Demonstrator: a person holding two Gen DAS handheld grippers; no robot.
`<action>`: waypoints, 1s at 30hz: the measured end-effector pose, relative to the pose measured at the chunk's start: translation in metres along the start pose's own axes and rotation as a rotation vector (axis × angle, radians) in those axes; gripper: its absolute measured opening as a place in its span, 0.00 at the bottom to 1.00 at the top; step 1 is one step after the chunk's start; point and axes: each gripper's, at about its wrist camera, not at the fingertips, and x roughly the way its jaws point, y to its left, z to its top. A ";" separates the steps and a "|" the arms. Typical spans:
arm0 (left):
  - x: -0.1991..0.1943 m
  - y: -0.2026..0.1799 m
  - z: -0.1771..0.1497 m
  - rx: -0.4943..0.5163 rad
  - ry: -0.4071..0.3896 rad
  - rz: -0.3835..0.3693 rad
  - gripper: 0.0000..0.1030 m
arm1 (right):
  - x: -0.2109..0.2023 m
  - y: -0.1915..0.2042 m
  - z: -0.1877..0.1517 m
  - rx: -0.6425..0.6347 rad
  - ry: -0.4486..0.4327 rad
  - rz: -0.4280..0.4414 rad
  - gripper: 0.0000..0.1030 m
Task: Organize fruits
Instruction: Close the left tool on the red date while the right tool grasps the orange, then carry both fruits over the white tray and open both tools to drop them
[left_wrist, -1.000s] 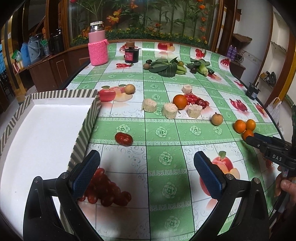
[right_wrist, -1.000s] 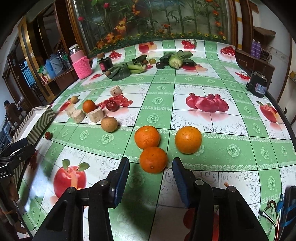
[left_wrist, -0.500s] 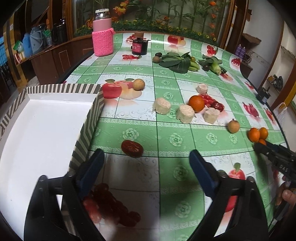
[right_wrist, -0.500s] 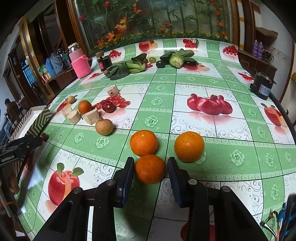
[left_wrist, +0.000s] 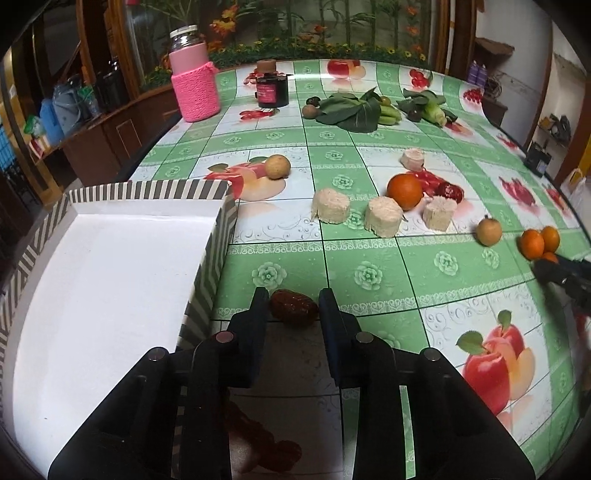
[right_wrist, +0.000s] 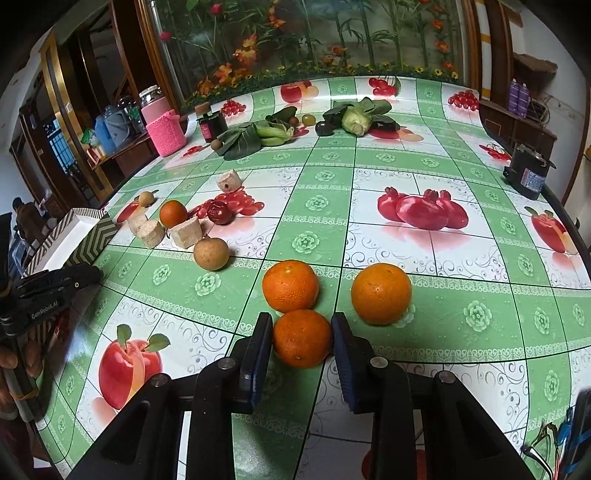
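Both my claws are closing at once, each around a fruit. My left gripper (left_wrist: 291, 308), wide apart a second ago over a bare patch of tablecloth, has come forward and now brackets the dark red date (left_wrist: 293, 307) lying on the table just beside the striped box (left_wrist: 218, 236); its jaws are closing, the left pad at the date's skin, the right pad with a sliver of cloth showing, so no firm clamp yet. My right gripper (right_wrist: 302, 341) has not shifted; its jaws have narrowed from loosely apart and are closing on the nearest orange (right_wrist: 302, 339), both pads now against its sides. That orange touches a second orange (right_wrist: 290, 285) behind it; a third orange (right_wrist: 381, 293) sits apart to the right. Judgement: two pickups are committed, neither fruit lifted. The box interior is white and holds nothing, so sorting is at its start. Risk: the date is small and could roll out; lifting the orange may nudge its neighbour.
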 end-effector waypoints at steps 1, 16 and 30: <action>0.000 -0.001 0.000 0.006 -0.004 0.004 0.26 | 0.000 0.000 0.000 0.002 0.000 0.001 0.31; 0.004 -0.009 -0.003 0.050 0.027 -0.057 0.17 | -0.002 -0.001 -0.002 0.003 -0.003 0.008 0.30; -0.041 -0.004 -0.009 -0.007 -0.017 -0.125 0.17 | -0.028 0.023 -0.002 -0.033 -0.033 0.062 0.29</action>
